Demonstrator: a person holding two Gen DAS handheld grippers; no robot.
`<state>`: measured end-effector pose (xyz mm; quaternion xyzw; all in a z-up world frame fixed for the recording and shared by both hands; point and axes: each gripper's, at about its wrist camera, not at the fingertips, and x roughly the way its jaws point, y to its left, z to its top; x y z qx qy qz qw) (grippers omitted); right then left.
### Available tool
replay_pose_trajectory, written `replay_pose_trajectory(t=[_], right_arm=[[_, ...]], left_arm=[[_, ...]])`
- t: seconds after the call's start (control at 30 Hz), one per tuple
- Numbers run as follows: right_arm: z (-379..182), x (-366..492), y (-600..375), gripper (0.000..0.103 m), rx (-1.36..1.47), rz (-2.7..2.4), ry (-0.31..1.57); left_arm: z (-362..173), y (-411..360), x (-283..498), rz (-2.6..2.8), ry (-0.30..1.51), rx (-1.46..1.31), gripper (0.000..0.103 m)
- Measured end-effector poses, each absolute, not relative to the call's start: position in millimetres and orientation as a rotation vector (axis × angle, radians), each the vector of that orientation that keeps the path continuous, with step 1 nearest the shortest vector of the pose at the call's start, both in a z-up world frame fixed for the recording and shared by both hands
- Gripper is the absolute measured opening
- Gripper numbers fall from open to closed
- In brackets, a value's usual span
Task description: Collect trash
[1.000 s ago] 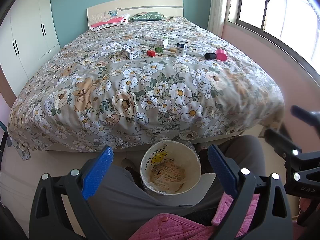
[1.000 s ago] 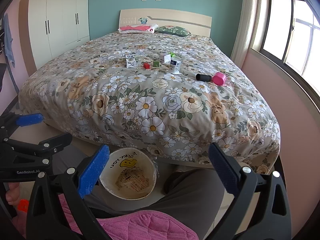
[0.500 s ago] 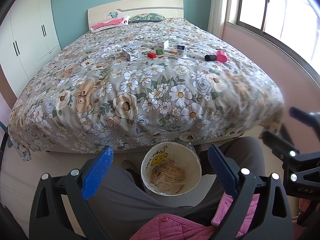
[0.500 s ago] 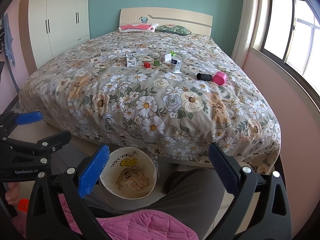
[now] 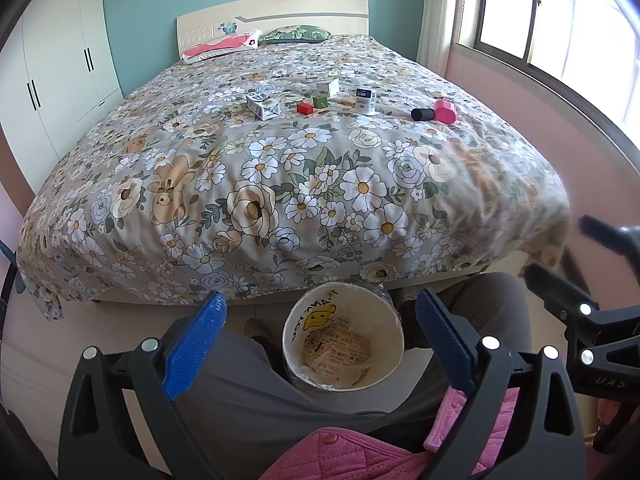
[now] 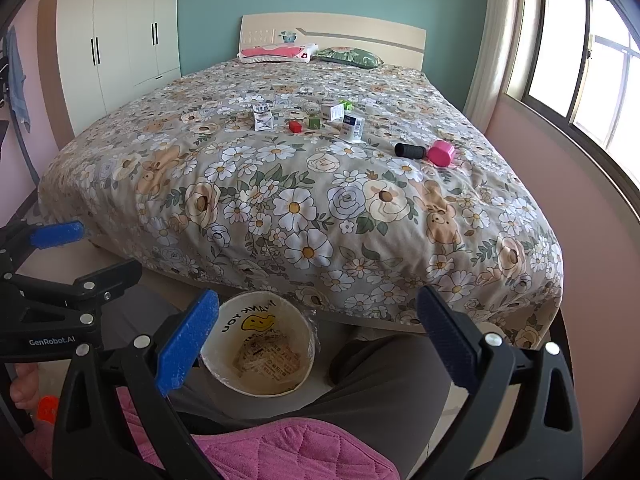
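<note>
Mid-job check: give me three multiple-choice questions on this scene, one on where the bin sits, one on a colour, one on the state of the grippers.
1. Where is the bin?
A. on the bed
B. on the floor between the person's legs
C. by the wardrobe

2. What colour is the cup beside the black roller?
A. pink
B. yellow
C. white

3. How do the left gripper and right gripper stand?
A. both open, empty
B. both shut
C. left holds a box

Answers: B, legs flank it at the bed's foot; A, bright pink; A, fingers wide apart, nothing between.
</note>
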<state>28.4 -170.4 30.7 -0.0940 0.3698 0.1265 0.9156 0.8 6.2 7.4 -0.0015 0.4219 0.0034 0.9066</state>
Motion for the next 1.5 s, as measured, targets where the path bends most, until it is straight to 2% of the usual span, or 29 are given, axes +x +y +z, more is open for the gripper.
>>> replay_pose_trajectory(t=[1.5], right_arm=[[24.5, 39.0, -165.6, 0.097, -0.211, 0.256, 0.751]], left_arm=[[-5.4, 12.8, 9.1, 0.016, 0.893, -0.025, 0.097]])
